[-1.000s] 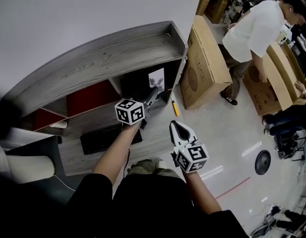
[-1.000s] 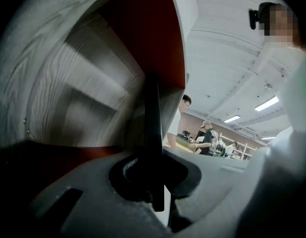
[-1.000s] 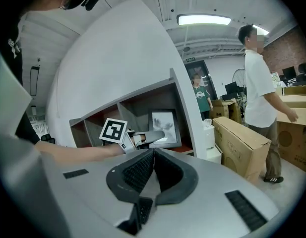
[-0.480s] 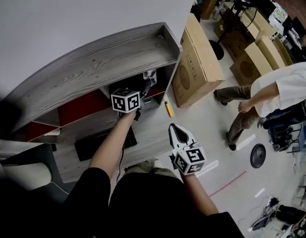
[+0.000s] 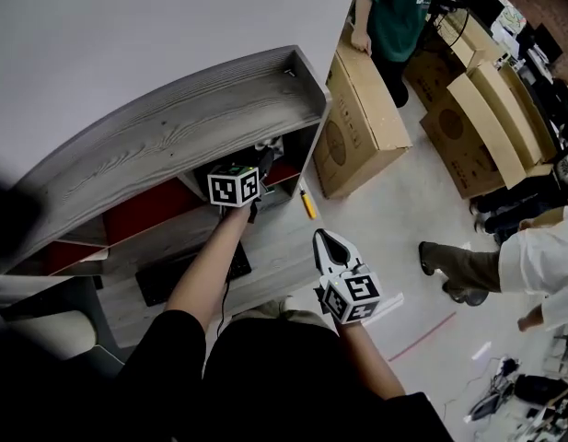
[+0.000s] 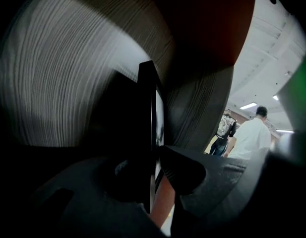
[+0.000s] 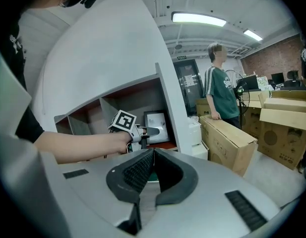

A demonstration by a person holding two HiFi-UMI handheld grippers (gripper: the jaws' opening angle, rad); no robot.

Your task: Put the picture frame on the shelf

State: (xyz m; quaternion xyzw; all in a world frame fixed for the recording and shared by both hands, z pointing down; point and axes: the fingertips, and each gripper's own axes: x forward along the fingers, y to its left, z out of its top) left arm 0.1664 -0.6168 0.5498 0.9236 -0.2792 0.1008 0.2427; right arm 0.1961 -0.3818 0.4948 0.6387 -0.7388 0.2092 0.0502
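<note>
The black picture frame (image 7: 156,127) stands upright in the right-hand compartment of the grey wooden shelf (image 5: 173,127), on its red floor. In the left gripper view the picture frame (image 6: 148,113) shows edge-on between the jaws. My left gripper (image 5: 263,159) reaches into that compartment; its jaws are opening, with the frame's edge still between them and a thin gap at the right pad. My right gripper (image 5: 331,242) hangs back over the floor, shut with nothing in it. From the right gripper view I see the left gripper (image 7: 153,131) touching the frame's front.
Large cardboard boxes (image 5: 362,118) lean beside the shelf's right end, with more boxes (image 5: 486,118) further right. A person in a green shirt (image 5: 394,17) stands at the boxes, and another person (image 5: 504,261) walks at the right. A yellow tool (image 5: 307,203) and a black keyboard (image 5: 187,274) lie nearby.
My left gripper has carried the frame up into the shelf compartment and stood it there. The person in white walked from the boxes to the right; a person in green came to the boxes.
</note>
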